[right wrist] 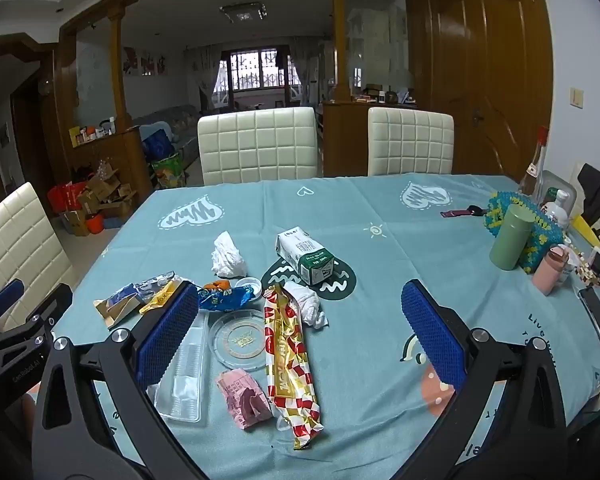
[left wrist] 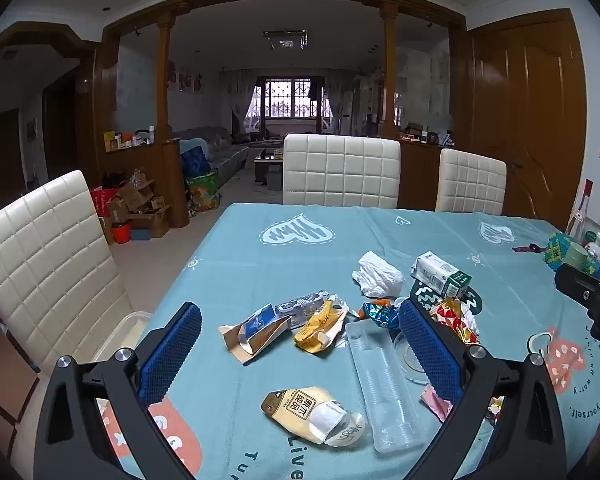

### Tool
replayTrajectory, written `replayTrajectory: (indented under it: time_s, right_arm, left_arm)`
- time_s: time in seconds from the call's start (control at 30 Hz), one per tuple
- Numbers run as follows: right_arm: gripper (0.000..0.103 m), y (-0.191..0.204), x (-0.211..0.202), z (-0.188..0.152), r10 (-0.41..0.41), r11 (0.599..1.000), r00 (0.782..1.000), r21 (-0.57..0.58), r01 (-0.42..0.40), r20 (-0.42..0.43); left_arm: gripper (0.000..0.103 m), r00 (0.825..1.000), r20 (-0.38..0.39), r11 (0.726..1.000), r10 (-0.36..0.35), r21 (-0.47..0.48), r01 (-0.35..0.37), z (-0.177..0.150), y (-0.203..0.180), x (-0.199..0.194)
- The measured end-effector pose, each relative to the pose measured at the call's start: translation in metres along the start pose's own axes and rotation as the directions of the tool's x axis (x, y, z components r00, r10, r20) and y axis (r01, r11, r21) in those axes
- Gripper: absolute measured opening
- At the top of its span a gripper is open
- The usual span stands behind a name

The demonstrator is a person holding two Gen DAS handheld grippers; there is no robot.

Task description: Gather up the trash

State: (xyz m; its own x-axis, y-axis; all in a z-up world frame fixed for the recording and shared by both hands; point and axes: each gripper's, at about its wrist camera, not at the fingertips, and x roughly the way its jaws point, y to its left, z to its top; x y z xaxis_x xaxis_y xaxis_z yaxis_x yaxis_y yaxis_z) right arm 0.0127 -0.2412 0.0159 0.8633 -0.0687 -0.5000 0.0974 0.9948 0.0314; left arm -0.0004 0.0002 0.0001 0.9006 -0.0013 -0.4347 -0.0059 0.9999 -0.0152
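Left gripper (left wrist: 300, 348): jaws spread wide, nothing between the blue pads, nothing touched; it hovers tilted down over the blue tablecloth (left wrist: 260, 256). Ahead of it lie a torn blue-and-brown carton scrap (left wrist: 254, 330), a yellow wrapper (left wrist: 320, 326), a clear plastic tray (left wrist: 384, 384) and, nearest, a cream-and-gold pouch (left wrist: 314, 414).

Right gripper (right wrist: 300, 336): also fully released, empty, pads clear of everything. Below its gap lies a long red, white and gold wrapper (right wrist: 290, 364), beside a round clear lid (right wrist: 240, 338) and a crumpled pink paper (right wrist: 244, 398). Further off: a crumpled white tissue (right wrist: 228, 256), a green-and-white milk carton (right wrist: 304, 256) on its side, a blue foil wrapper (right wrist: 226, 298).

Trash is scattered mid-table, all of it still on the cloth.

Hidden or unclear: the left finger of the right gripper covers part of the clear tray; in the left wrist view the right finger cuts off the round lid and the red wrapper. Small print on the wrappers is unreadable. Clutter at the table's right edge, including a green canister (right wrist: 512, 236), is distorted by the lens
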Motion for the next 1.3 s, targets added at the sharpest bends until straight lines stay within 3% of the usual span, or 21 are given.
replayTrajectory:
  time_s: [1.3]
  right_arm:
    - [0.1,-0.0025,-0.0039,-0.002,0.001,1.0,1.0,0.01,-0.001,0.002]
  left_arm:
    - [0.097,1.0,-0.016,1.0,0.003,-0.004,-0.003,-0.0036,-0.0022,0.004]
